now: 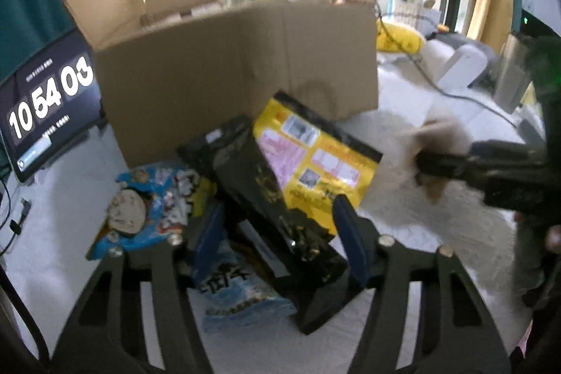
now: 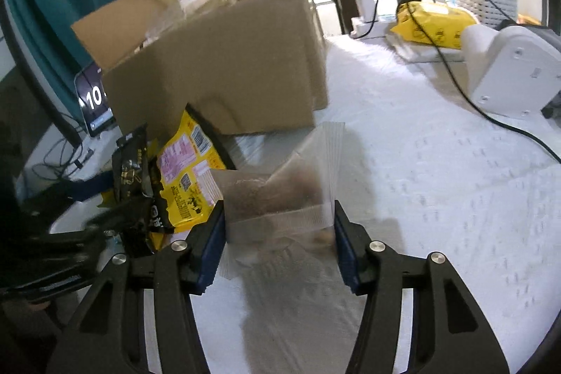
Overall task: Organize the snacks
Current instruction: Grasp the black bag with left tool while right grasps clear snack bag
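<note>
My left gripper (image 1: pixel 278 226) has a black snack bag (image 1: pixel 266 195) between its blue pads, which touch it on both sides. A yellow bag (image 1: pixel 315 160) leans behind it against the open cardboard box (image 1: pixel 228 69). Two blue snack bags (image 1: pixel 140 209) lie flat under and left of them. My right gripper (image 2: pixel 280 223) is shut on a translucent pouch (image 2: pixel 277 195) with brown contents, held just above the white cloth. In the right wrist view the left gripper (image 2: pixel 94 216) shows dark and blurred at the left, beside the black bag (image 2: pixel 133 170) and the yellow bag (image 2: pixel 189 177).
A tablet showing a clock (image 1: pixel 45 104) stands left of the box. At the back right lie a yellow pack (image 2: pixel 434 23), a white device (image 2: pixel 508 69) and black cables (image 2: pixel 455 86). The white cloth (image 2: pixel 438 198) spreads to the right of the box.
</note>
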`<state>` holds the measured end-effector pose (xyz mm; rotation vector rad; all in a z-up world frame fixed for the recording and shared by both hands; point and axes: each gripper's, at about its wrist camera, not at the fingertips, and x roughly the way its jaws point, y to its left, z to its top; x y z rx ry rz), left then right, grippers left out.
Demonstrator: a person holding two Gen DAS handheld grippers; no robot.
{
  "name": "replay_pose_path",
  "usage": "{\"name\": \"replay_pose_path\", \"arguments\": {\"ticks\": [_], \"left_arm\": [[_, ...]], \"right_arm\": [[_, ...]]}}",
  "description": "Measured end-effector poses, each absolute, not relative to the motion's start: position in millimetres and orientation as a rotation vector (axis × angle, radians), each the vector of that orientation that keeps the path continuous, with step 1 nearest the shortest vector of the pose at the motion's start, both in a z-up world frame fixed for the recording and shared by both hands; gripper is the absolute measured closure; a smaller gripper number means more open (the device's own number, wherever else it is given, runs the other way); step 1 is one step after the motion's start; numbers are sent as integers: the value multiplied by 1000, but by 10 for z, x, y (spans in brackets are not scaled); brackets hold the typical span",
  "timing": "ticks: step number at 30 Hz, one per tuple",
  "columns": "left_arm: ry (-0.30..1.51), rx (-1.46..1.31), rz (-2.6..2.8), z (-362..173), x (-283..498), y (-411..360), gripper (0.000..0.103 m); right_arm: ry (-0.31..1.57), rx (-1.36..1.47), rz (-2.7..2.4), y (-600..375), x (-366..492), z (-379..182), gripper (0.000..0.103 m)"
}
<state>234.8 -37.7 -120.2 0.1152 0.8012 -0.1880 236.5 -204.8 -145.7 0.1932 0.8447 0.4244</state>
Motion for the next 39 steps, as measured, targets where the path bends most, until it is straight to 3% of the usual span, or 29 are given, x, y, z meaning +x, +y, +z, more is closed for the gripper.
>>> {"name": "replay_pose_path", "arguments": {"ticks": [1, 3, 9, 39], "left_arm": [[819, 119, -184, -1241, 2380, -389, 60], [841, 103, -204, -1276, 2399, -406, 66], [824, 129, -220, -1167, 2327, -499, 77], [541, 7, -157, 46, 2230, -19, 79]], "right_arm": [[838, 195, 426, -2088, 2352, -1447, 45], [824, 197, 429, -2127, 2332, -1417, 45], [783, 201, 429, -2218, 2312, -1297, 45], [532, 84, 462, -1911, 2383, -103, 44]]}}
